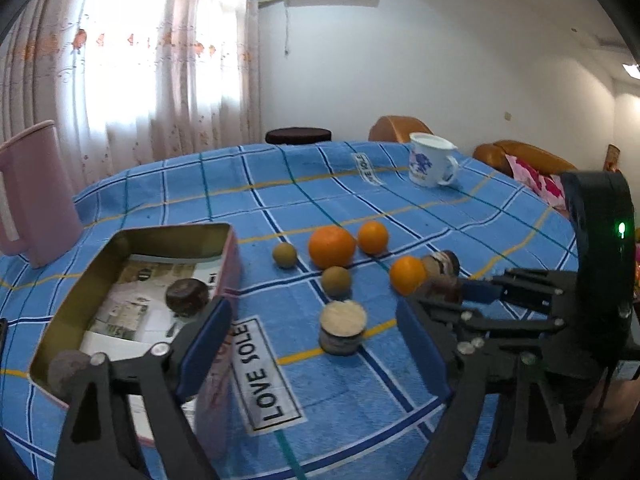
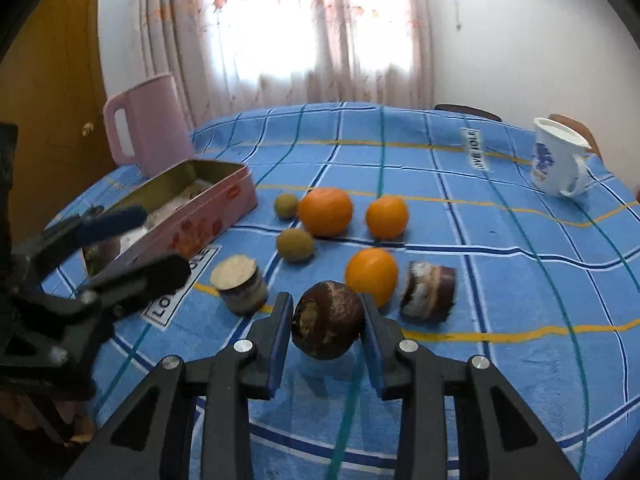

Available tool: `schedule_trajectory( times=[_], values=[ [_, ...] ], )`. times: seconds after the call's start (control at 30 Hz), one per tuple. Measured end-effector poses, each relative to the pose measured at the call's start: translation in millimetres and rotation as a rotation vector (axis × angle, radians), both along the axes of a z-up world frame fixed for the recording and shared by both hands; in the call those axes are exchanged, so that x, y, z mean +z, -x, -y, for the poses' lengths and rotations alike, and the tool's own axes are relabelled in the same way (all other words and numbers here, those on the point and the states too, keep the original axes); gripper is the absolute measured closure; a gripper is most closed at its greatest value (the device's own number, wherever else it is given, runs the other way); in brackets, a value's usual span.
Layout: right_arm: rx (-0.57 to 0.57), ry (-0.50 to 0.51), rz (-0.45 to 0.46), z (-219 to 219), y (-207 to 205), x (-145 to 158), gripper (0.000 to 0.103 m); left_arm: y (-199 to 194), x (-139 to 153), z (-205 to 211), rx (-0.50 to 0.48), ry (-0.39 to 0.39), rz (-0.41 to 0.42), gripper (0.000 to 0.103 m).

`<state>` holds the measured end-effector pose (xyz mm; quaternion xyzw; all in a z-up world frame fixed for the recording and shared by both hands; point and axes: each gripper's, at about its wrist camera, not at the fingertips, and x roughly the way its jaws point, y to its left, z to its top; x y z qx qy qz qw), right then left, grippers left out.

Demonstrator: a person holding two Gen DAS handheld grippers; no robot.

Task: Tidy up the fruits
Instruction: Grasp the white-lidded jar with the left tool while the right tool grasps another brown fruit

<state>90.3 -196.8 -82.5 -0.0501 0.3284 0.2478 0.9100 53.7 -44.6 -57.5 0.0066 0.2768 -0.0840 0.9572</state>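
Observation:
My right gripper [image 2: 327, 322] is shut on a dark brown round fruit [image 2: 327, 320], held just above the blue cloth. Three oranges [image 2: 325, 211] [image 2: 386, 216] [image 2: 371, 275] and two small greenish-brown fruits [image 2: 286, 205] [image 2: 294, 244] lie ahead, with two cut brown pieces [image 2: 239, 283] [image 2: 427, 291]. My left gripper [image 1: 310, 350] is open and empty, beside the open pink tin box [image 1: 230, 264], near the cut piece [image 1: 343, 326]. The box holds a dark fruit [image 1: 187, 297] and paper. The right gripper also shows in the left wrist view [image 1: 460, 286].
A pink jug [image 2: 148, 132] stands behind the box at the table's left edge. A white enamel mug [image 2: 558, 158] stands at the far right. The blue checked tablecloth [image 2: 500, 240] covers the round table. Chairs and a sofa sit beyond.

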Motion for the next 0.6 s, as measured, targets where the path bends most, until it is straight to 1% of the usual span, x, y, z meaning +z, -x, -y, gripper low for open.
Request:
schedule_trajectory(
  times=[0.07, 0.13, 0.2, 0.23, 0.27, 0.33, 0.43, 0.57, 0.6],
  values=[
    [-0.027, 0.027, 0.027, 3.5, -0.9, 3.0, 0.068, -4.2, -1.7, 5.1, -0.015, -0.004, -0.014, 0.023],
    [-0.047, 0.044, 0.043, 8.3, -3.1, 4.9, 0.068, -9.5, -4.2, 9.7, -0.024, -0.015, -0.032, 0.032],
    [-0.072, 0.07, 0.054, 13.8, -6.6, 3.2, 0.068, -14.7, -7.2, 12.7, -0.034, -0.012, -0.051, 0.033],
    [-0.065, 0.039, 0.037, 17.8, -9.0, 3.7, 0.068, -18.9, -9.5, 15.2, -0.039, -0.015, -0.07, 0.036],
    [-0.066, 0.028, 0.033, 20.1, -9.9, 3.9, 0.068, -20.7, -10.6, 16.7, -0.043, -0.014, -0.079, 0.038],
    [-0.062, 0.033, 0.038, 18.3, -9.3, 3.7, 0.068, -25.8, -13.3, 20.9, -0.053, -0.016, -0.107, 0.043],
    [-0.061, 0.045, 0.057, 16.7, -5.9, 4.1, 0.068, -29.3, -16.4, 26.0, -0.065, -0.028, -0.129, 0.046],
    [-0.058, 0.015, 0.042, 21.2, -7.4, 3.9, 0.068, -38.5, -21.9, 23.7, -0.056, -0.015, -0.17, 0.046],
    [-0.056, 0.012, 0.04, 21.2, -7.3, 3.7, 0.068, -41.8, -23.7, 21.4, -0.058, 0.0, -0.189, 0.049]
  ],
)
